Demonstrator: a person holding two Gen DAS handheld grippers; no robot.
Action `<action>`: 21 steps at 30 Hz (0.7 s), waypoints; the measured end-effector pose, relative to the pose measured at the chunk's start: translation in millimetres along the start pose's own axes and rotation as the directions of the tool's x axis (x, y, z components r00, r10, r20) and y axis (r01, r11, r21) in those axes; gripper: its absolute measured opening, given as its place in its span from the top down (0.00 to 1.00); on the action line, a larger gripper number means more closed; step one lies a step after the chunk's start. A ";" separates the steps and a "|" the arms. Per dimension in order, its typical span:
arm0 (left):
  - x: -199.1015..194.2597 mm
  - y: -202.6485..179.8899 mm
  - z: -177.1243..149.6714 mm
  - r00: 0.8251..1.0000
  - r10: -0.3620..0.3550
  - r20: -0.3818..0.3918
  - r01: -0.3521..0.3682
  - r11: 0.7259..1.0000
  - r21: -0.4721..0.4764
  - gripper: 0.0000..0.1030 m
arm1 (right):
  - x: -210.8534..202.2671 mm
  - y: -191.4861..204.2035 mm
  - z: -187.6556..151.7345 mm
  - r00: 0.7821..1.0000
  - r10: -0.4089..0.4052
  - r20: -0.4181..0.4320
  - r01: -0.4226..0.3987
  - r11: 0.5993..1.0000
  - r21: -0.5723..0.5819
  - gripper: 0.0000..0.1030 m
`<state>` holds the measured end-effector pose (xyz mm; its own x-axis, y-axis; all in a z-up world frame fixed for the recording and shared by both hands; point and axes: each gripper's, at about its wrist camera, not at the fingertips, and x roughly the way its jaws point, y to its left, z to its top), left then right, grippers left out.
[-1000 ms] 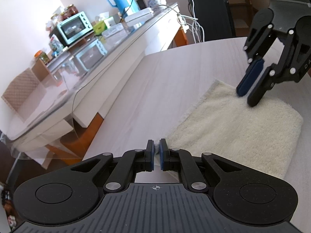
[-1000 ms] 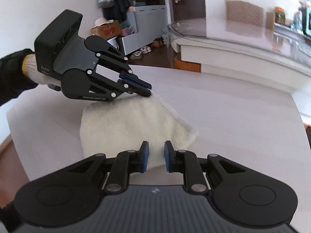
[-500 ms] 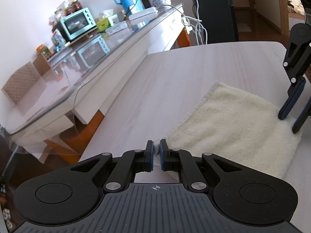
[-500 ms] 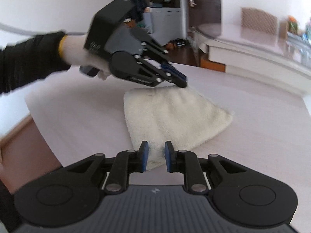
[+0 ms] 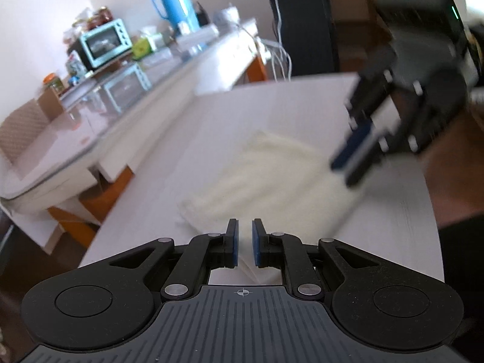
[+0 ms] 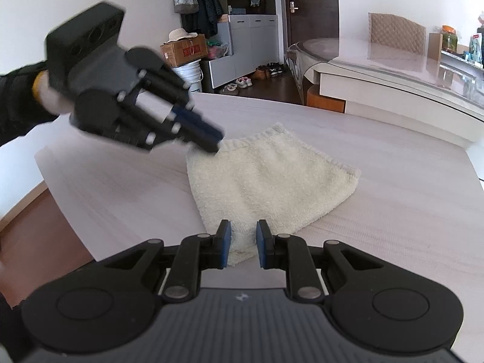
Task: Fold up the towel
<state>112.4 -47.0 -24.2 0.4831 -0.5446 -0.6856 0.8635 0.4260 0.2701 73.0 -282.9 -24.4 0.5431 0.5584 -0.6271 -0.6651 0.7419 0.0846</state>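
Since the earlier frame my left gripper [image 5: 244, 243] has let go of the towel [image 6: 266, 187] corner and stands slightly spread above it; my right gripper [image 6: 242, 248] is parted too. Folded towel lies flat mid-table [image 6: 393, 211], bare surface all round.

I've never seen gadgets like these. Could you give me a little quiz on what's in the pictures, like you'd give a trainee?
1. True or false: the towel is bunched in a heap on the floor.
2. Pick one: the tall jug on the counter is A) red, B) blue, C) green.
3. Fill in: in its own camera, the gap in the right gripper shows a corner of the ___.

Key:
1. False. It lies flat on the table.
2. B.
3. Towel.
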 end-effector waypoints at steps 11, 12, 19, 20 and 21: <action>-18.5 -14.3 -8.4 0.997 0.059 0.043 -0.054 0.994 -0.094 0.88 | -16.0 1.5 6.7 0.999 -0.022 0.049 0.019 0.998 0.058 0.79; -19.6 -17.9 -9.1 0.997 0.057 0.044 -0.052 0.994 -0.096 0.88 | -16.6 2.4 5.8 0.998 -0.022 0.052 0.019 0.997 0.070 0.79; -13.5 -25.4 -13.3 0.997 0.070 0.018 -0.067 0.990 -0.121 0.88 | -11.2 9.3 -0.6 0.998 -0.034 0.062 0.026 0.992 0.120 0.79; -16.6 -23.4 -11.7 0.996 0.082 0.030 -0.077 0.988 -0.136 0.86 | -11.3 10.3 -0.1 0.997 -0.036 0.069 0.027 0.992 0.123 0.79; -19.7 -20.3 -9.8 0.994 0.096 0.042 -0.088 0.984 -0.156 0.86 | -11.8 11.3 0.5 0.996 -0.039 0.078 0.029 0.992 0.126 0.79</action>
<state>84.0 -37.9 -22.8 0.5694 -0.5314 -0.6273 0.7844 0.5795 0.2210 59.3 -280.9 -15.7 0.6068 0.5564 -0.5676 -0.5792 0.7986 0.1636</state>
